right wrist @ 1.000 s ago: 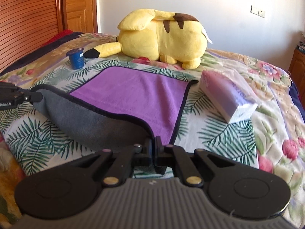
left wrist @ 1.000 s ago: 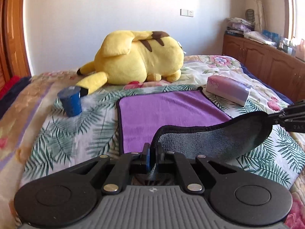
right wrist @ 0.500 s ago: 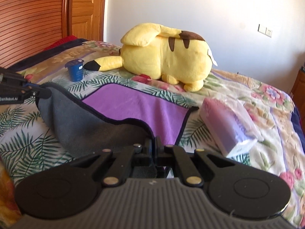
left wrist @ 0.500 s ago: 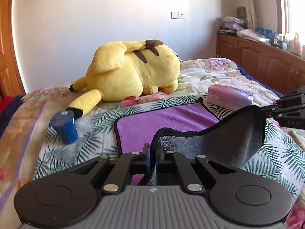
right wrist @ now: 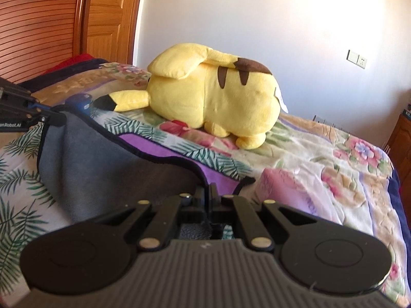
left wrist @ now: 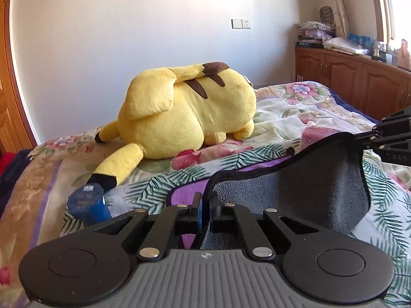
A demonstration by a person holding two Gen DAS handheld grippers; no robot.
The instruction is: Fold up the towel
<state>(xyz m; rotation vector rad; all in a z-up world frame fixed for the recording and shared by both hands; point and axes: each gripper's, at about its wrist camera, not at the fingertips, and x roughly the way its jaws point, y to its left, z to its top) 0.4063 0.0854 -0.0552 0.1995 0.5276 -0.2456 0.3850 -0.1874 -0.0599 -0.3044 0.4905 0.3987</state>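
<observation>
The towel [left wrist: 308,192] is purple on top and grey underneath, with a black hem, and lies on the bed. Its near edge is lifted and hangs grey side out between my two grippers. My left gripper [left wrist: 205,201] is shut on the towel's near left corner. My right gripper [right wrist: 207,192] is shut on the near right corner; the towel also shows in the right wrist view [right wrist: 90,169]. The right gripper shows at the right edge of the left wrist view [left wrist: 385,141]. A strip of the purple side [right wrist: 164,151] still lies flat beyond the lifted edge.
A big yellow plush toy [left wrist: 185,118] lies behind the towel. A blue can [left wrist: 87,205] stands left of the towel. A pink tissue pack [right wrist: 290,192] lies to its right. Wooden cabinets [left wrist: 359,82] line the right wall. The flowered bedspread [right wrist: 334,148] covers the bed.
Both grippers have carried the towel's near edge up and forward toward the plush toy. Less of the purple side shows now, and the grey underside hangs higher.
</observation>
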